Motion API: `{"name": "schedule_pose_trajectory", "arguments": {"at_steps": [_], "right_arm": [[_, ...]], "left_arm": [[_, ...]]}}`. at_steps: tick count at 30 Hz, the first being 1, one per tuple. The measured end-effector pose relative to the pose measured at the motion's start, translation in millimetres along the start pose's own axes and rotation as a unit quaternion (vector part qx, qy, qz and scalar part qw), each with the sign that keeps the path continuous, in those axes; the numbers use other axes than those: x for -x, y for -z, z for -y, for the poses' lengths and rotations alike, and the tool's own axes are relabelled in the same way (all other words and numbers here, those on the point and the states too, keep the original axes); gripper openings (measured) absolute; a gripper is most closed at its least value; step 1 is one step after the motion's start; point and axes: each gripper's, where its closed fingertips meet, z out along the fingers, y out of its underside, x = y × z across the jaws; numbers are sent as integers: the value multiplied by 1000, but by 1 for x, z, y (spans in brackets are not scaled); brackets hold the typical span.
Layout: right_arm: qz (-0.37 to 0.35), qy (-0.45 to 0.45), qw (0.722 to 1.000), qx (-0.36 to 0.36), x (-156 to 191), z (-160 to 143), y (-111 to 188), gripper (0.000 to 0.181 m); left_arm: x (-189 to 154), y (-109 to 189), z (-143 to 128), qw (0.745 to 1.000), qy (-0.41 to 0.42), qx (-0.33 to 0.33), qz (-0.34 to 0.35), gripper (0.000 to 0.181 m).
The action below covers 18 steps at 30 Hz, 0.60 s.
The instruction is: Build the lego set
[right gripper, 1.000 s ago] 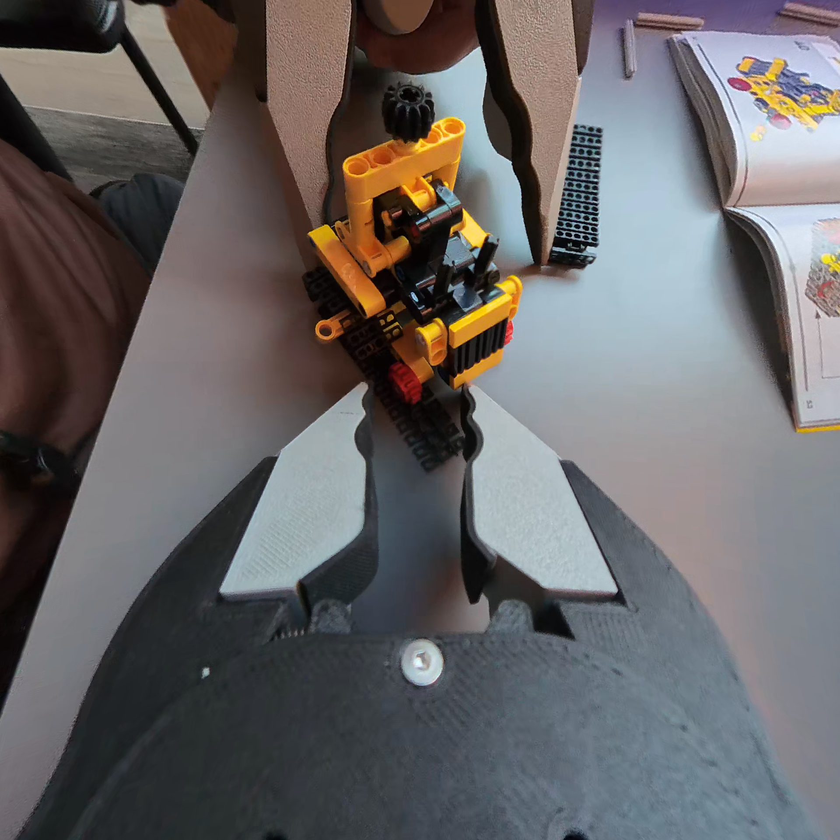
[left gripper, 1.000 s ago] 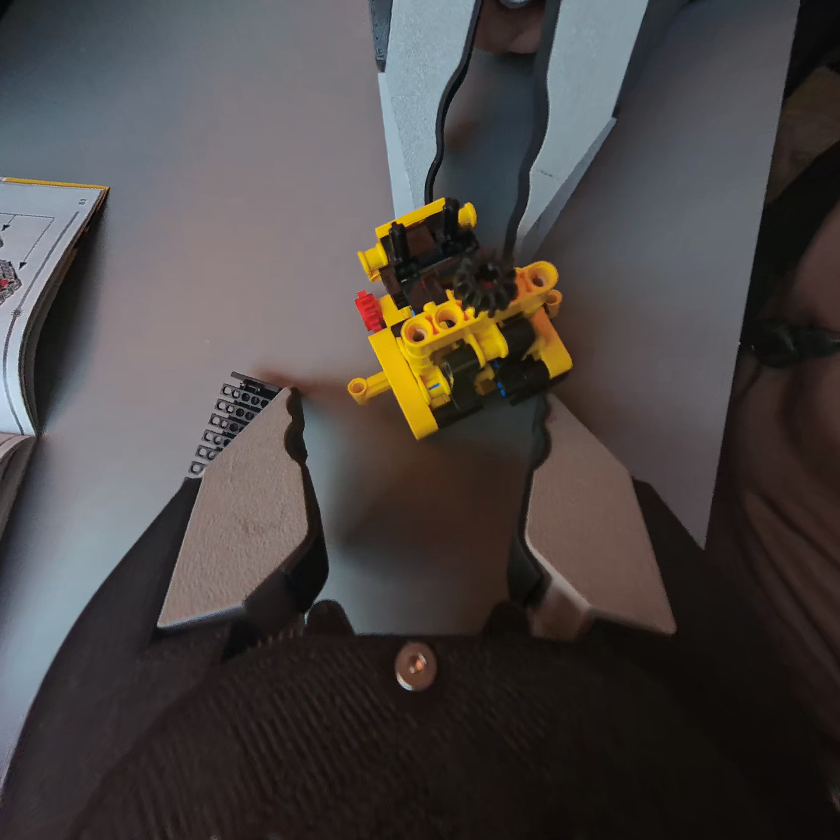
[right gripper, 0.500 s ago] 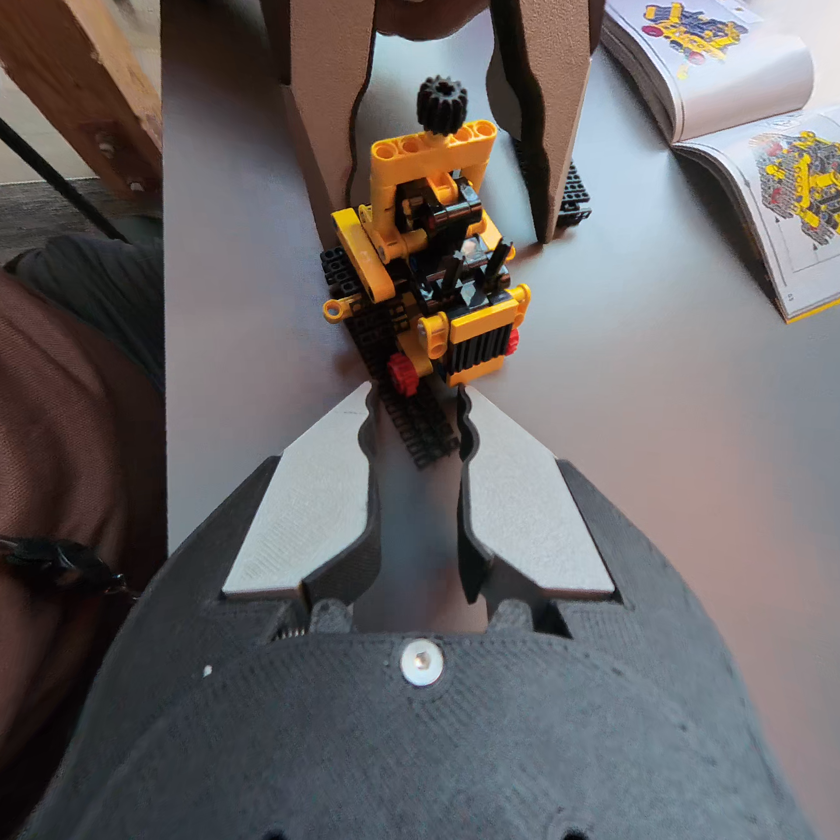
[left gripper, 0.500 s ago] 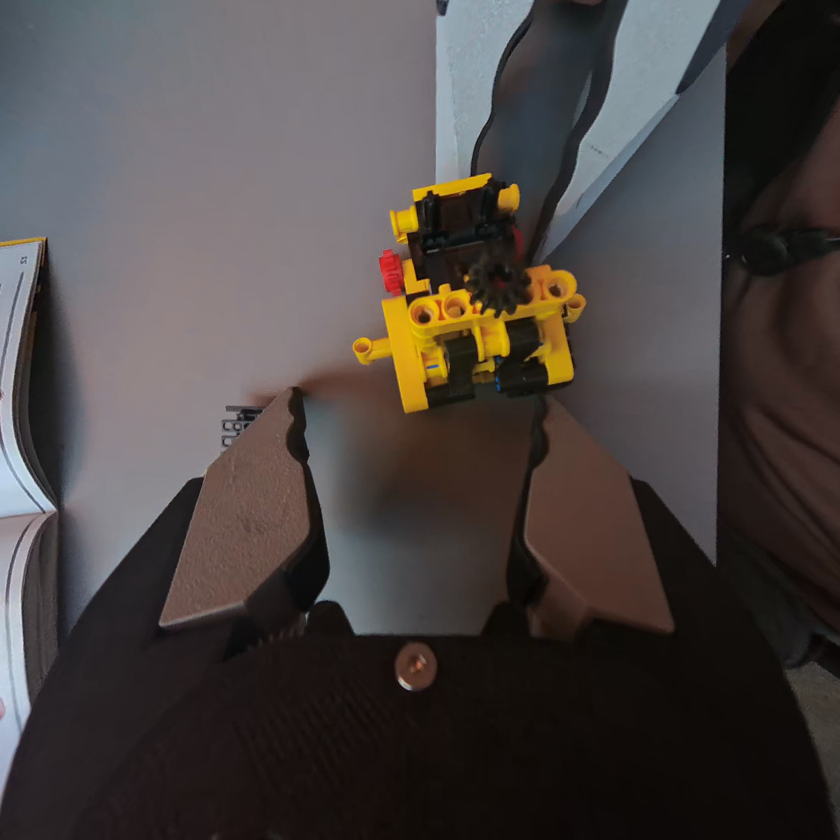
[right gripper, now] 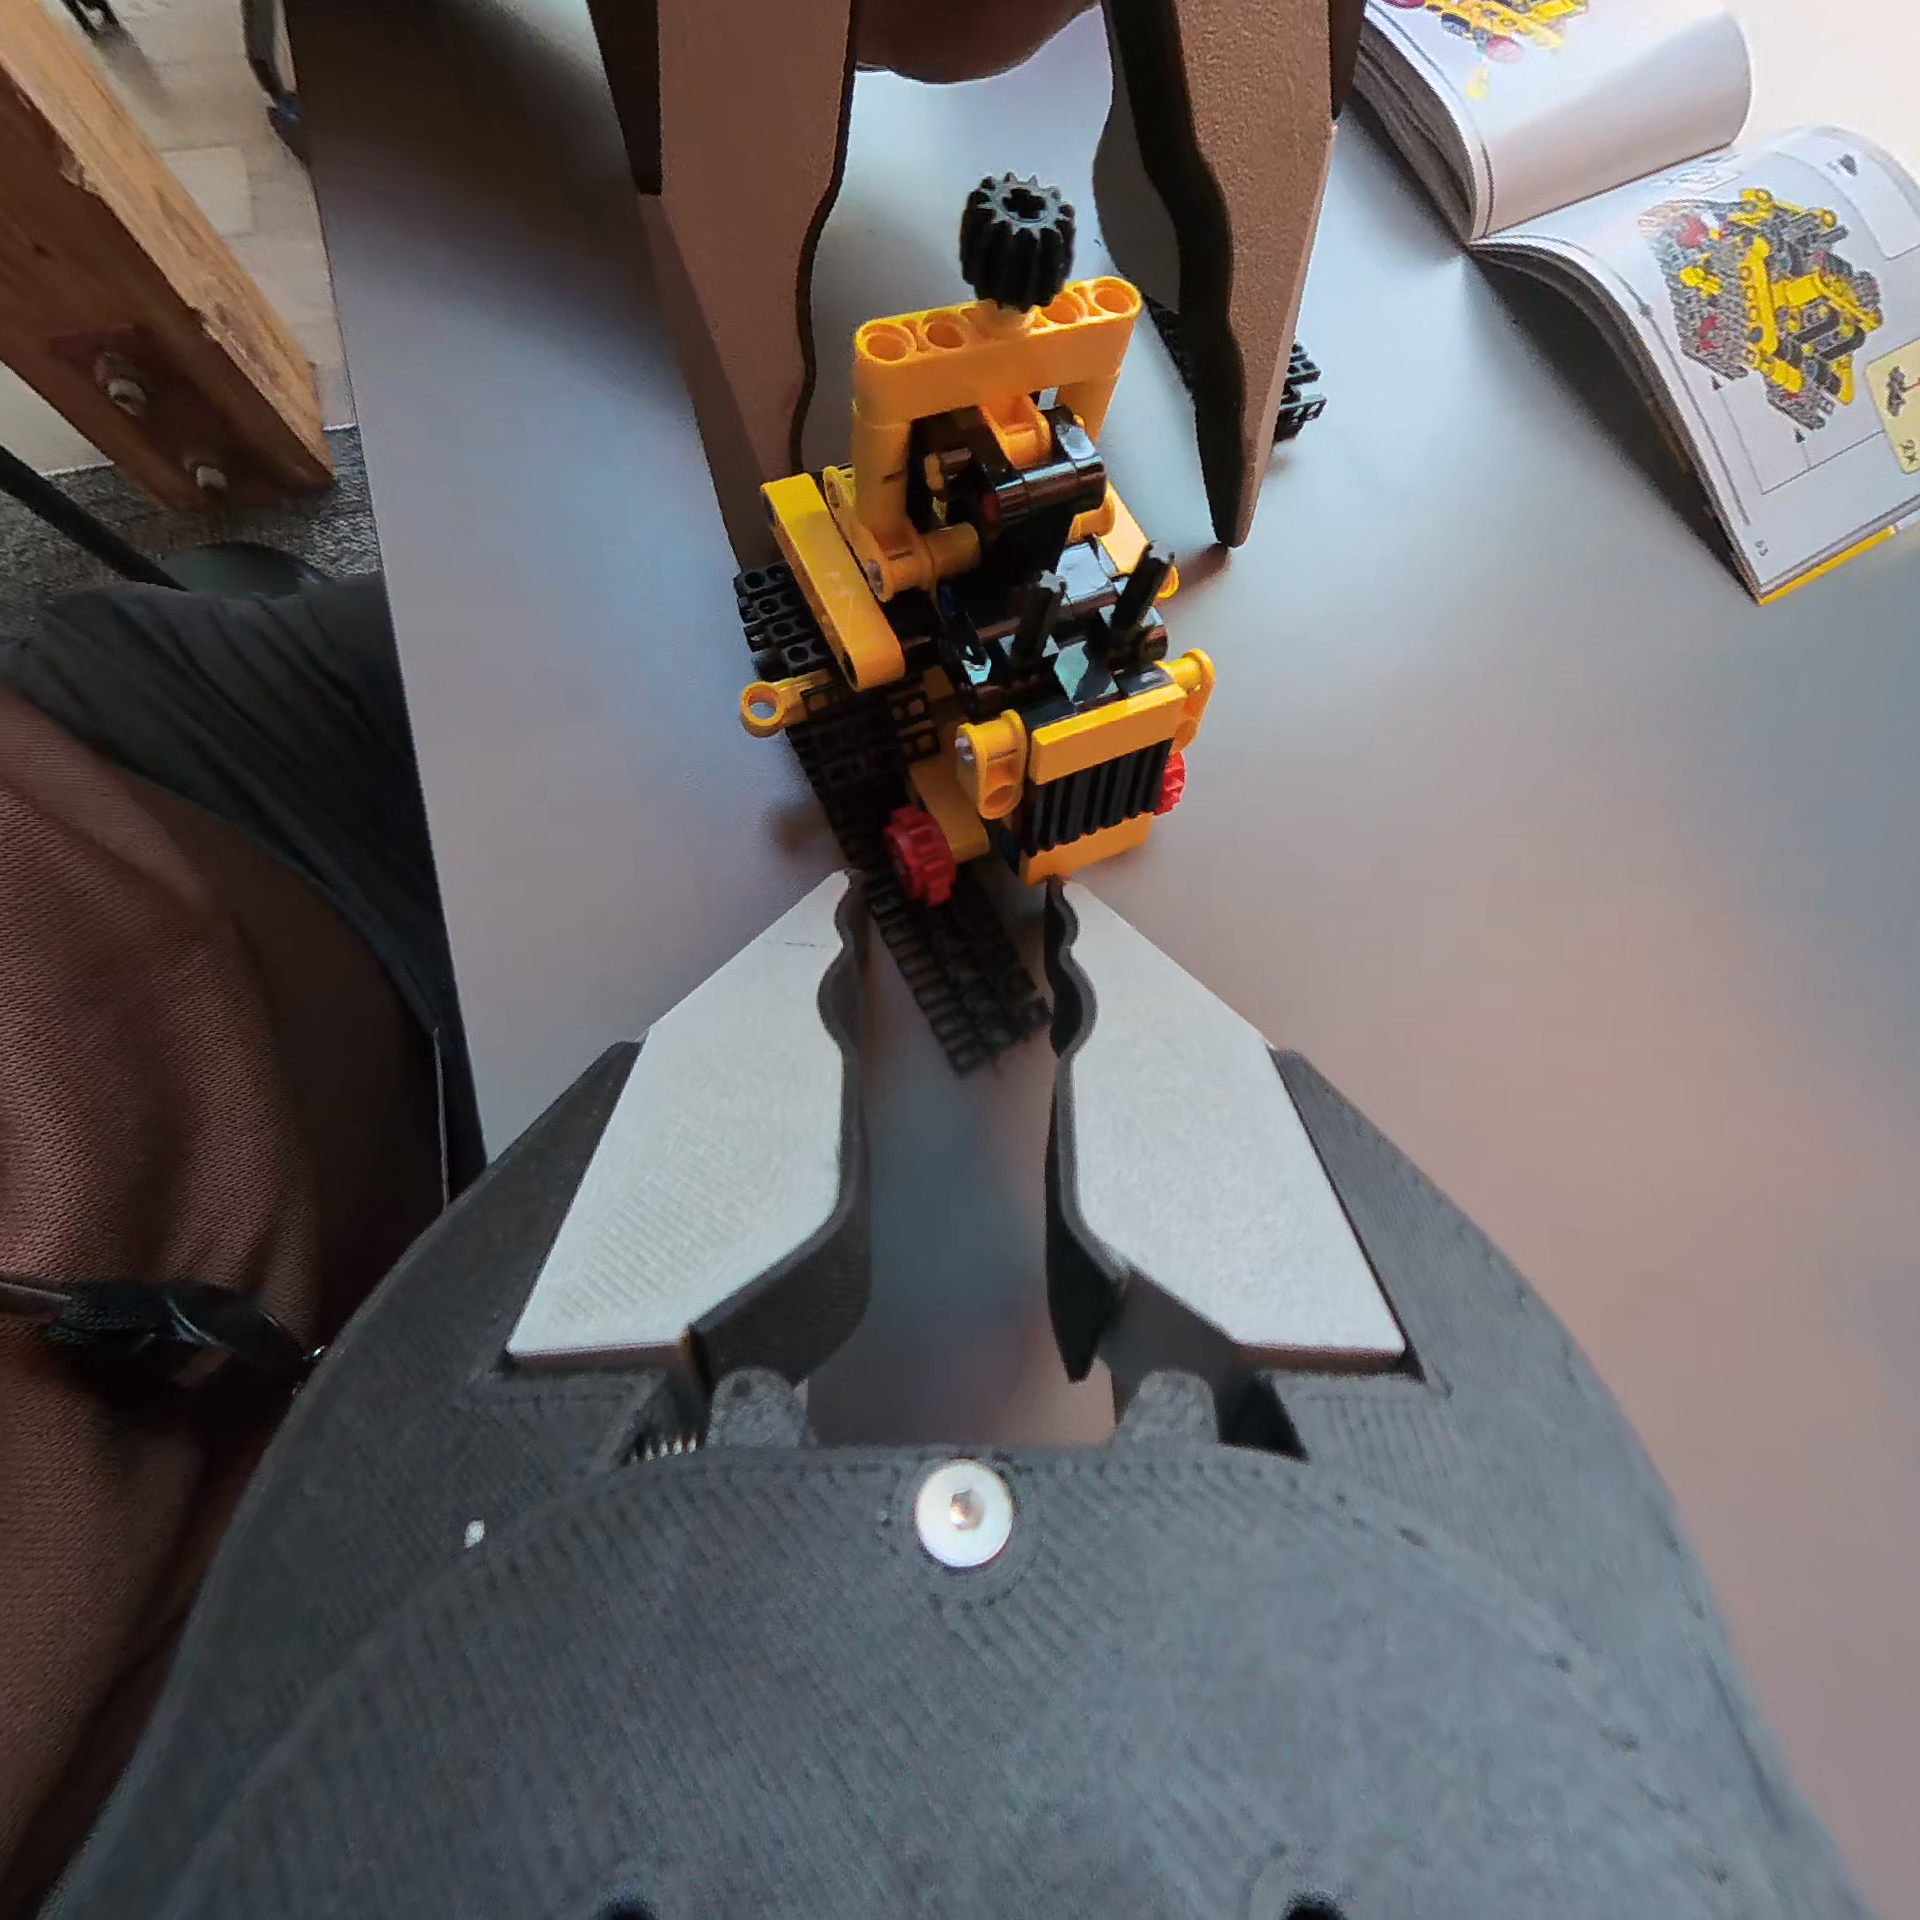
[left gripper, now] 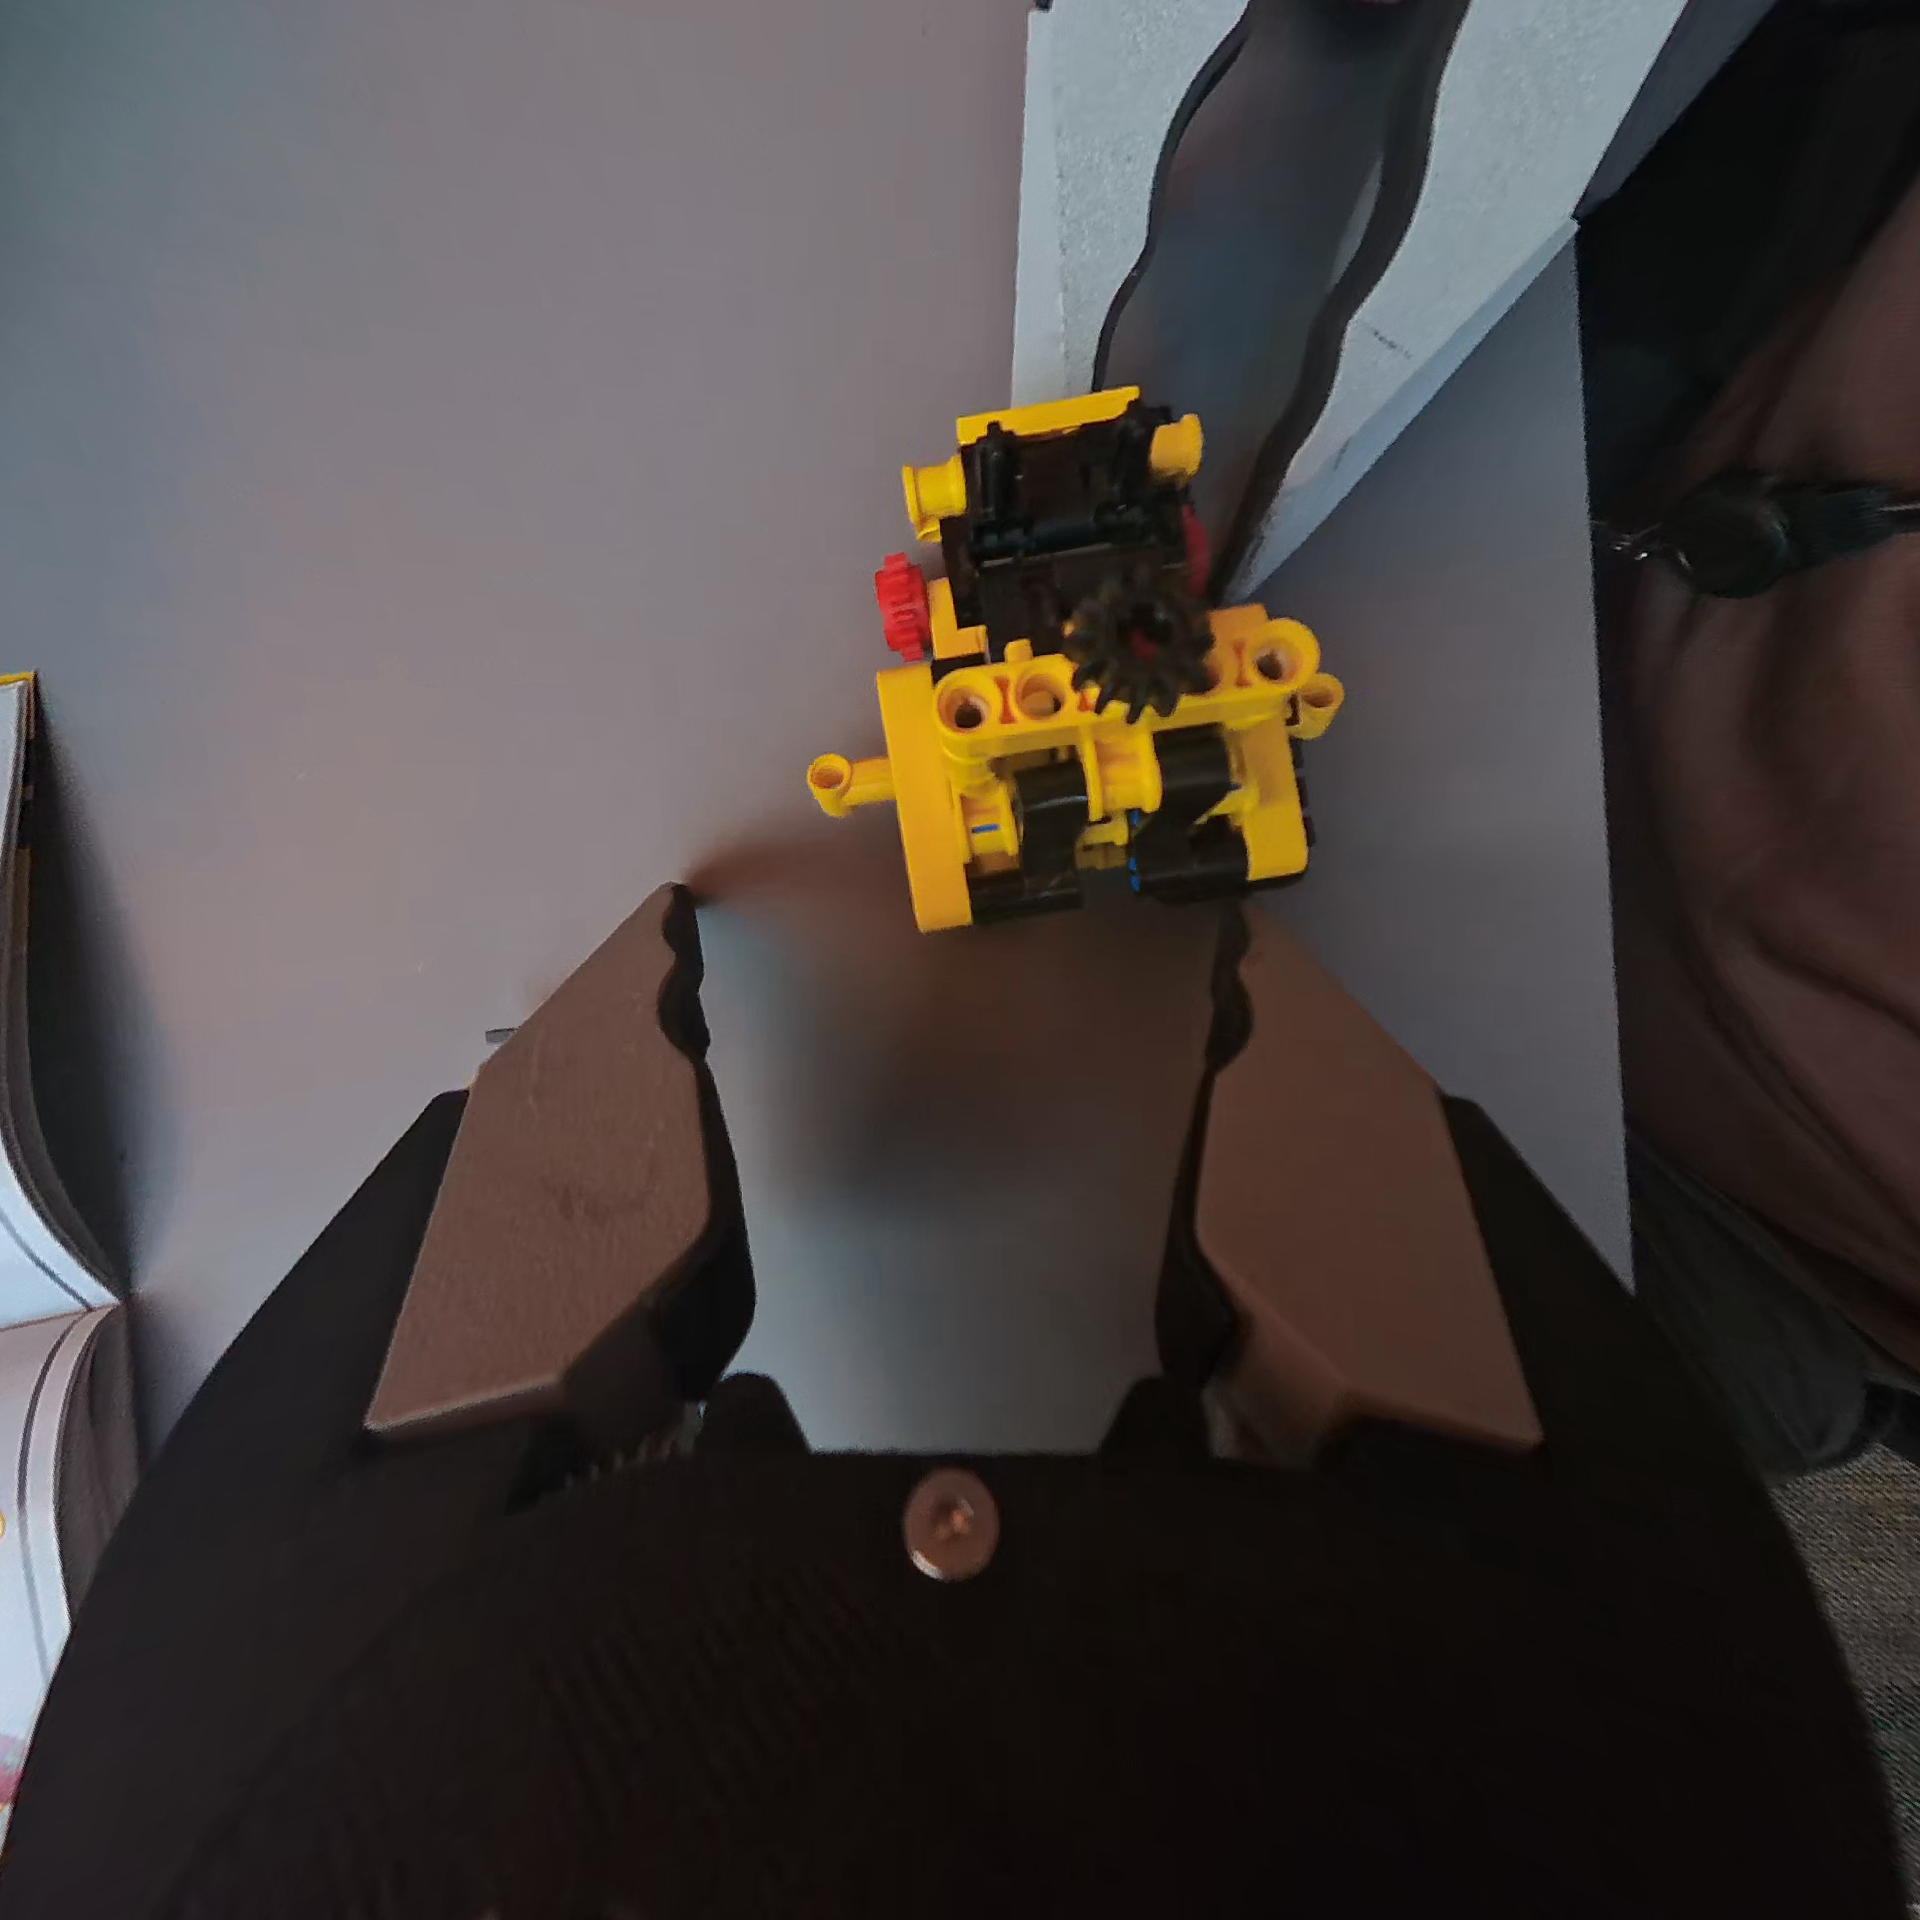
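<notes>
A yellow and black lego vehicle (left gripper: 1081,727) with a black gear (left gripper: 1138,649) on top stands on the grey table, also in the right wrist view (right gripper: 997,582). It rests on a black track strip (right gripper: 956,977) that runs out toward me. My left gripper (left gripper: 954,914) is open and empty, its tips just short of the model's rear. Its brown fingers (right gripper: 1226,312) stand on either side of the model. My right gripper (right gripper: 948,888) is open with a narrower gap, its tips either side of the track strip at the model's front.
An open instruction booklet (right gripper: 1714,343) lies at the right, and at the left edge of the left wrist view (left gripper: 31,1195). A second black track strip (right gripper: 1304,390) lies behind the left finger. The table edge (right gripper: 416,727) is close; a person's brown clothing (right gripper: 156,987) lies beyond it. The left gripper's tips are roughly 7 cm from the right gripper's.
Both grippers have swung round the model, which stays on the table. The second track strip has slid behind my left finger in the left wrist view. Neither gripper's opening has changed.
</notes>
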Motion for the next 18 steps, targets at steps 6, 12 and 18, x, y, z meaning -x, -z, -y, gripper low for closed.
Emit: {"name": "schedule_pose_trajectory", "arguments": {"at_steps": [6,12,18], "right_arm": [[-9,-3,1000,-2,-2,0,2,36],[-14,-22,999,-28,-4,0,13,38],[-49,-71,993,-78,-26,-6,42,42]], "left_arm": [[-1,-1,2,1000,4,-7,7,94],[1,3,0,1000,9,-12,26,91],[11,35,-12,995,40,-21,90,86]]}}
